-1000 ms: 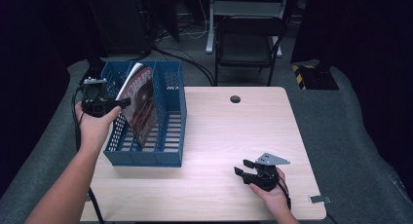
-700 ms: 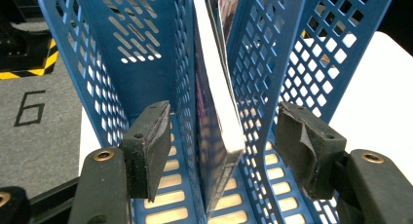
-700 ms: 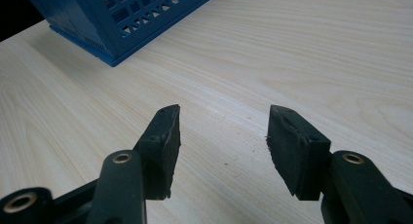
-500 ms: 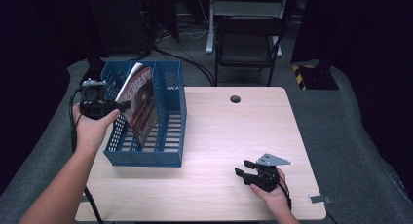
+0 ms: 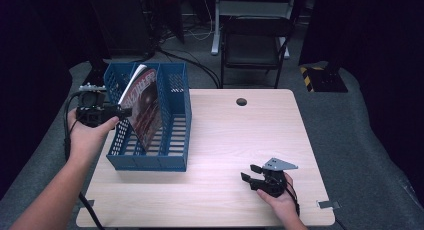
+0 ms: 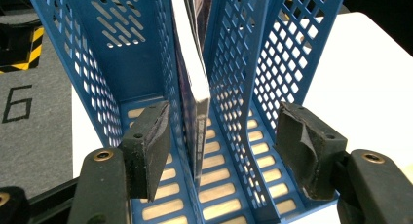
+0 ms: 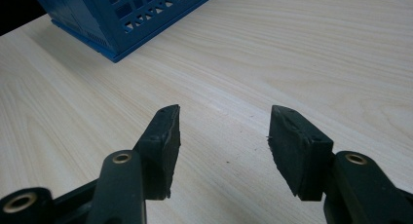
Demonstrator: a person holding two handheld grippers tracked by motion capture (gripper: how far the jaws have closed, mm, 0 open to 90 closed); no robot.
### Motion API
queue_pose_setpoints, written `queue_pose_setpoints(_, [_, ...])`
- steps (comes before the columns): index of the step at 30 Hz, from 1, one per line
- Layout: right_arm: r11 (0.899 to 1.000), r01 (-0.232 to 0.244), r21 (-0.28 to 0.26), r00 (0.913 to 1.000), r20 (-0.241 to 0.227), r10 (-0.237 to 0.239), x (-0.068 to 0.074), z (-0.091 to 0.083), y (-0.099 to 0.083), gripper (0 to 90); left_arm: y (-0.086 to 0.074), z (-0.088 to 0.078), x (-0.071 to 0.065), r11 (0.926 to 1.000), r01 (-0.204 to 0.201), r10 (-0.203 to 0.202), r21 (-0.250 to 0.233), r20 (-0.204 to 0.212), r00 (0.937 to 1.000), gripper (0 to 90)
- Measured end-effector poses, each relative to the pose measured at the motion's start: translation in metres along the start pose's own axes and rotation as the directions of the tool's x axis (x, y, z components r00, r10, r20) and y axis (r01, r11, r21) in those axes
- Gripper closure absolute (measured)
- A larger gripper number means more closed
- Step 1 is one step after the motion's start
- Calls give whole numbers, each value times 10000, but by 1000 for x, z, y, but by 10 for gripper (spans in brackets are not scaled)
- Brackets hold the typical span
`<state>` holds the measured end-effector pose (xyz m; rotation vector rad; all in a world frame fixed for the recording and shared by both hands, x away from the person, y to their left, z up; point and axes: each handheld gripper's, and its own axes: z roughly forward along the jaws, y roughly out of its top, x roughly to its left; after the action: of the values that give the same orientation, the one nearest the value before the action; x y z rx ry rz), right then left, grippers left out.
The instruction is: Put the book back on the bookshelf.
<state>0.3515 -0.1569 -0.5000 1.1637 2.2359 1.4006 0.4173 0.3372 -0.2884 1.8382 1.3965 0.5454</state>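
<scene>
Blue-racked magazine (image 6: 197, 87) between parted jaws

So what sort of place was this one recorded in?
Probably a lab or studio set up for recording: a light wooden table with a cable hole, dark curtains all round, a black folding chair and loose cables on the grey carpet behind.
</scene>
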Motion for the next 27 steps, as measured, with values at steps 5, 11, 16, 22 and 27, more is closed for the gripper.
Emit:
queue_pose_setpoints(5, [10000, 70, 1, 10000, -6, -70, 0, 0, 0, 452, -2, -5, -4, 9998, -183, 183, 55, -30, 9998, 381])
queue_pose_setpoints(11, [9999, 48, 99, 10000, -11, -48, 1, 0, 0, 448, -12, -5, -9, 9994, -316, 317, 163, -36, 9995, 381])
queue_pose_setpoints(16, [9998, 164, 128, 9999, 8, -164, 1, 2, -1, 447, -23, -9, -11, 9992, -315, 314, 264, 39, 9995, 381])
queue_pose_setpoints(22, [9999, 76, 137, 10000, 29, -77, 2, 1, -1, 447, -43, -8, -13, 9986, -382, 376, 376, 162, 9992, 381])
queue_pose_setpoints(27, [9998, 158, 123, 9999, 46, -159, 2, 2, -1, 445, -63, -3, -14, 9982, -376, 372, 467, 98, 9993, 380])
